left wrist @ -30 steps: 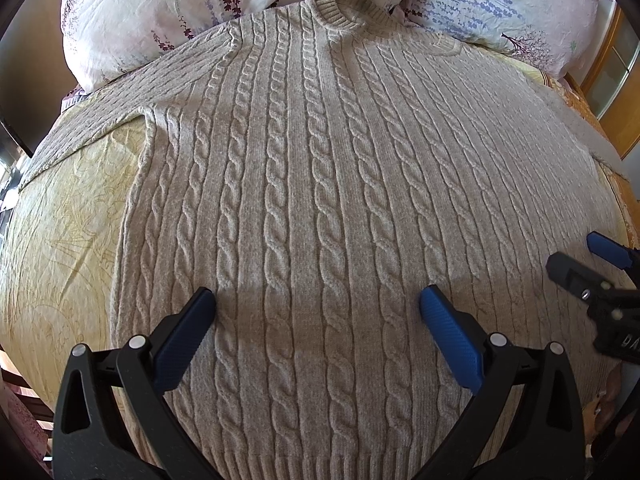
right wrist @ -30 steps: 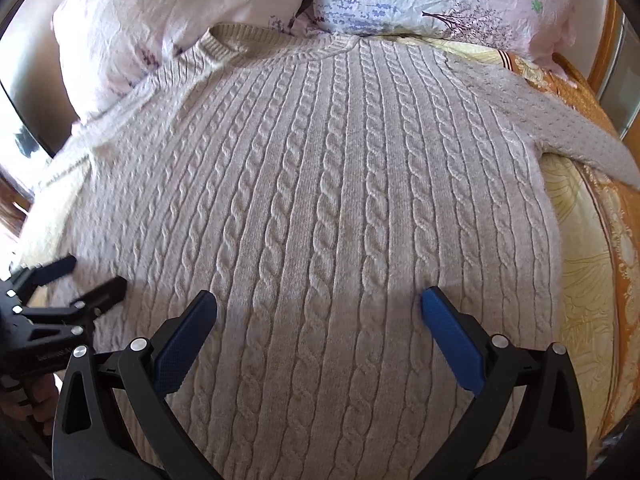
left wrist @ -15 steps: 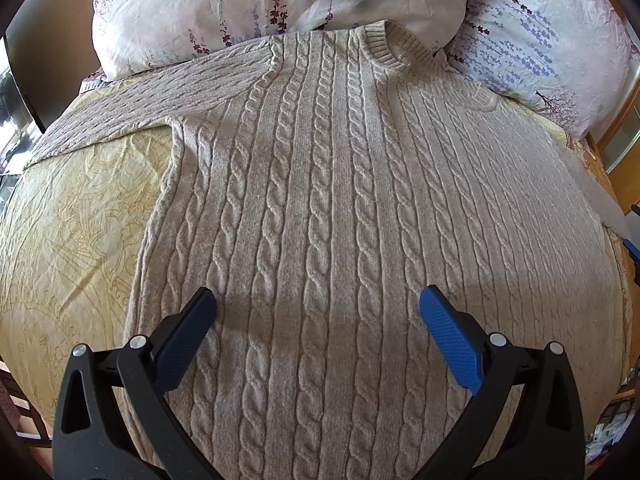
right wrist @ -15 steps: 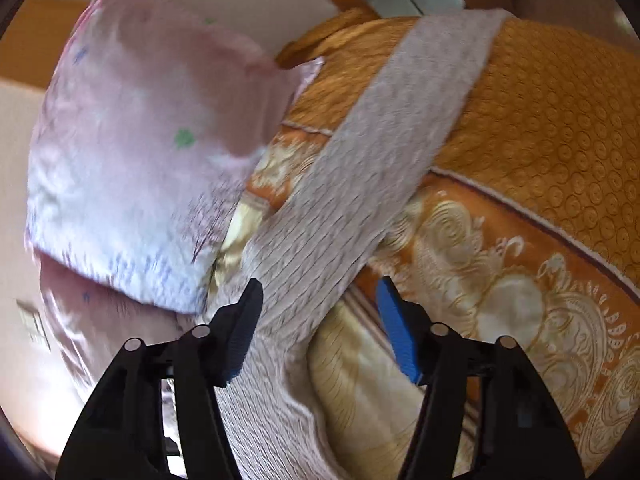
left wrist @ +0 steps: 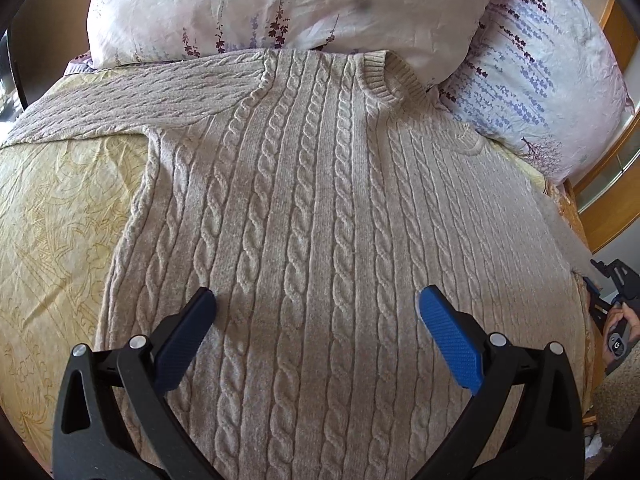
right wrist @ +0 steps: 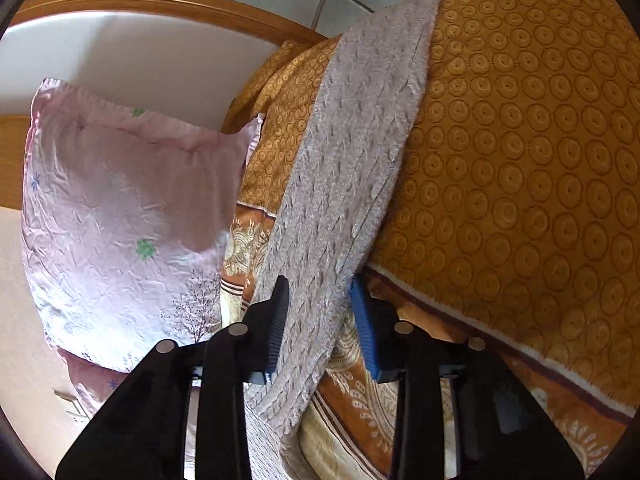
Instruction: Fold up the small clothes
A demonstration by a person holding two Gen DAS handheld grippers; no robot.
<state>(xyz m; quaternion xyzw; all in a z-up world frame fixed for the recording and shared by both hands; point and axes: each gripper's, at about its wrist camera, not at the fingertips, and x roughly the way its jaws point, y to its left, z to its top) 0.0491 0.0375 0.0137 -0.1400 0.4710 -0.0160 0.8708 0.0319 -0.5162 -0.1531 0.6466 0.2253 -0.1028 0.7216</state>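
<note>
Beige cable-knit sweater flat on bed; left tool spread apart above it, right tool closing around its sleeve.

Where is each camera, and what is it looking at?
Left wrist: on the left gripper, jaws wide, looking down at the sweater and pillows; a hand shows.
Right wrist: on the right gripper, which has just been closing on the sweater's sleeve.
Shared: sweater, bedspread, pink pillow.
</note>
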